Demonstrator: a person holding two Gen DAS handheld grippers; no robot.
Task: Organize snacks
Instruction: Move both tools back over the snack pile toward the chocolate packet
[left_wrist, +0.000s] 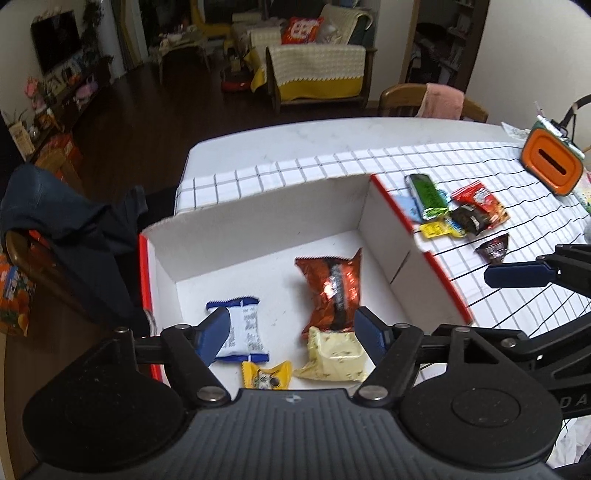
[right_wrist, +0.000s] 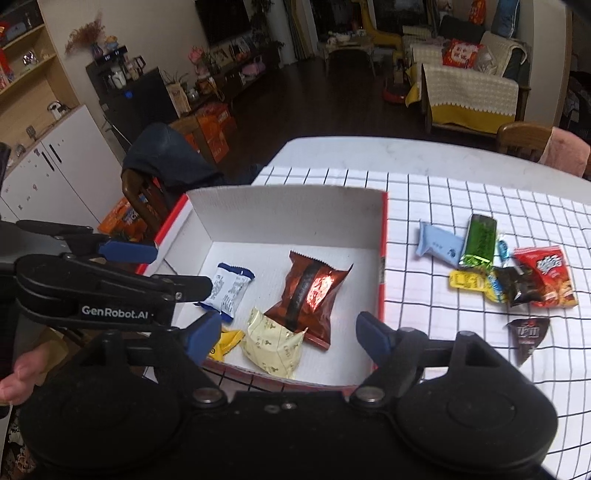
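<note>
Checked cloth covers the table (left_wrist: 332, 166) in my left view, with the living room dark beyond it. My left gripper (left_wrist: 291, 332) hangs over the box (left_wrist: 421, 254), fingers wide with nothing between them. Four snacks lie inside: a blue pack (left_wrist: 242, 328), a red bag (left_wrist: 330, 288), a cream pack (left_wrist: 334, 354) and a yellow sweet (left_wrist: 266, 374). The rest sit in a pile (left_wrist: 454, 210) on the cloth outside the box's right wall, a dark cone (left_wrist: 495, 249) just apart from it. My right gripper's finger (left_wrist: 517, 275) juts in near that cone, so I think the two tools could knock together if both go for the pile at once.

From my right view, my right gripper (right_wrist: 288, 332) is also wide and empty above the box's near edge. The pile is tight and overlapped, so a careless pinch might catch two wrappers or push the green bar (right_wrist: 478, 240) off its neighbours. Foil may also slip from my pads.
</note>
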